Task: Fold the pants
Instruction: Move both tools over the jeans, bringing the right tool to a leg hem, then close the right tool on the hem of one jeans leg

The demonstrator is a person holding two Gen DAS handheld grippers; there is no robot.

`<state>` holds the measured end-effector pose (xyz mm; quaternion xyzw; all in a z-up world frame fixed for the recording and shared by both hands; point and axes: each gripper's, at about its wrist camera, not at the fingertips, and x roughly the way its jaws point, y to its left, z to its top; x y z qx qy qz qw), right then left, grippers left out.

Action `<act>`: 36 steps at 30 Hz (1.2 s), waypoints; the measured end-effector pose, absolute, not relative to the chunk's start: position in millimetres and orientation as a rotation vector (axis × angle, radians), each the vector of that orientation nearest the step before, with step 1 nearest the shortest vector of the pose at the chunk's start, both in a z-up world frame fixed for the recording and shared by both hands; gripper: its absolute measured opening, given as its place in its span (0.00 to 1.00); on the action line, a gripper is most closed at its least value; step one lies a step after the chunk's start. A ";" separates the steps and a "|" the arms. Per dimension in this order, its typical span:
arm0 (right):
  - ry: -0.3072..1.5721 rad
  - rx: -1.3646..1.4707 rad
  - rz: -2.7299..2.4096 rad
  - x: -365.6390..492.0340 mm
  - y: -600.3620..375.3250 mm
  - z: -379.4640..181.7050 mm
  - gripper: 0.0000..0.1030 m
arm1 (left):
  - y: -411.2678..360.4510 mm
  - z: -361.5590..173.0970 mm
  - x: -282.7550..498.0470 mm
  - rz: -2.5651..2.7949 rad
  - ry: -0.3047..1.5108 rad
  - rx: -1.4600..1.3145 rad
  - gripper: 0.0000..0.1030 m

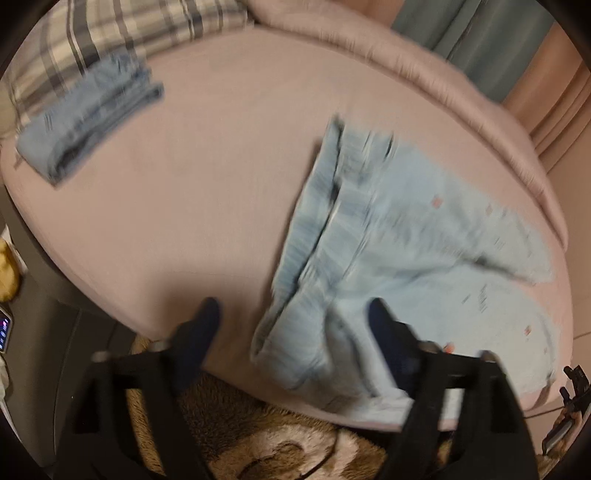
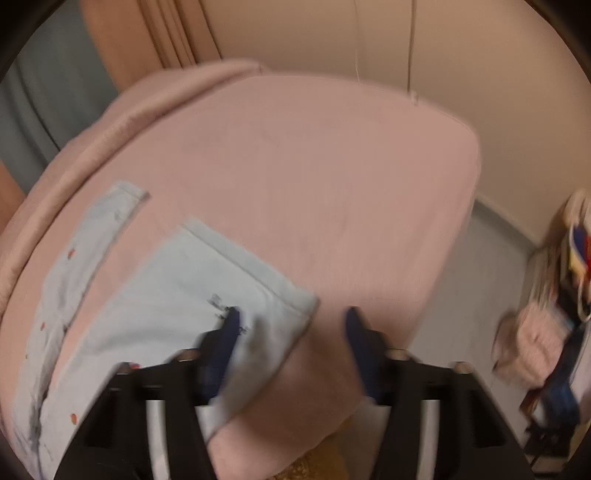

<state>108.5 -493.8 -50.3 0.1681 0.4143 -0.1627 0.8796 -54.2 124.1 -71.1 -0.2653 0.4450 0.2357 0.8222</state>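
I have both grippers hovering over the near edge of the bed (image 1: pixel 221 177), and neither one is holding anything. My left gripper (image 1: pixel 291 314) is spread wide, with the waistband end of the light blue pants (image 1: pixel 388 240) lying just ahead of it and under its right finger (image 1: pixel 380 325); the cloth runs away to the right from there. My right gripper (image 2: pixel 291 321) is also spread wide, its left finger (image 2: pixel 229 328) over the hem of the nearer pant leg (image 2: pixel 207 280) and its right finger over bare pink sheet. The 2nd leg (image 2: pixel 74 258) lies further left of that gripper, apart from the 1st with a strip of sheet showing between them. Both views are smeared by motion, so I cannot tell whether any finger actually touches the denim. As I judge it, the folding of this pair has barely begun: the 2 legs are spread open in a V, not laid one over the other, and part of the waist hangs off the bed edge towards the brown rug (image 1: pixel 280 435). Far ahead and left of my left gripper, a darker pair of jeans (image 1: pixel 88 114) sits folded by the plaid pillow (image 1: pixel 110 33). What remains here is to bring 1 leg onto the other, then fold the length over.
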 end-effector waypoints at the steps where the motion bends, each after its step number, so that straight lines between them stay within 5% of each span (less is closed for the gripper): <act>1: 0.851 0.339 -0.325 108.5 -489.0 -40.8 0.64 | 122.8 -60.1 -51.0 0.498 0.915 -0.556 0.85; 12: 0.847 0.285 0.121 201.0 -344.9 23.4 0.73 | 64.2 -48.8 41.2 0.223 0.870 -0.592 0.84; 28: 1.144 0.236 0.114 374.0 -179.0 -53.5 0.72 | 41.2 -89.1 66.4 0.211 0.989 -0.614 0.79; 31: 1.181 0.235 0.056 388.0 -179.6 -67.7 0.61 | 41.6 -91.4 69.6 0.210 0.995 -0.621 0.79; 34: 1.150 0.181 -0.006 387.5 -181.7 -74.2 0.35 | 43.6 -92.4 69.9 0.213 0.994 -0.632 0.79; 36: 1.131 0.164 -0.023 384.4 -182.4 -74.5 0.08 | 44.7 -91.5 71.5 0.222 0.994 -0.638 0.79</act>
